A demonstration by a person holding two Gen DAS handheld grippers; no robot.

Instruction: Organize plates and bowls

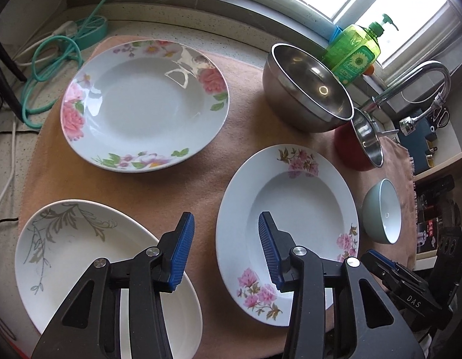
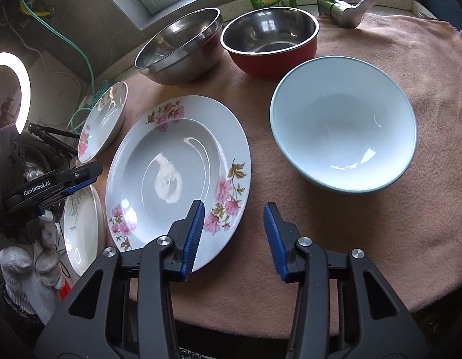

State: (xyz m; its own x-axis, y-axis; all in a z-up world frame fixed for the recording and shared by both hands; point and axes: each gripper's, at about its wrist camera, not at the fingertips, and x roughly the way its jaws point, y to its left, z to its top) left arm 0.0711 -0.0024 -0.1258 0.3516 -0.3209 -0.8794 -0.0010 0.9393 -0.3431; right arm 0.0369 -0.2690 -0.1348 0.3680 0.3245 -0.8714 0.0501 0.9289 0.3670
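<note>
Both hand-held grippers, left hand-held gripper point(image 1: 225, 251) and right hand-held gripper point(image 2: 234, 239), hang released, gripping nothing. We should pinch the pink-flower plate point(image 2: 183, 161) by its rim, lifting level.

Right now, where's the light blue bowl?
Right wrist view: light blue bowl sits right of the pink-flowered plate, in front of the red bowl, on the cloth.
</note>
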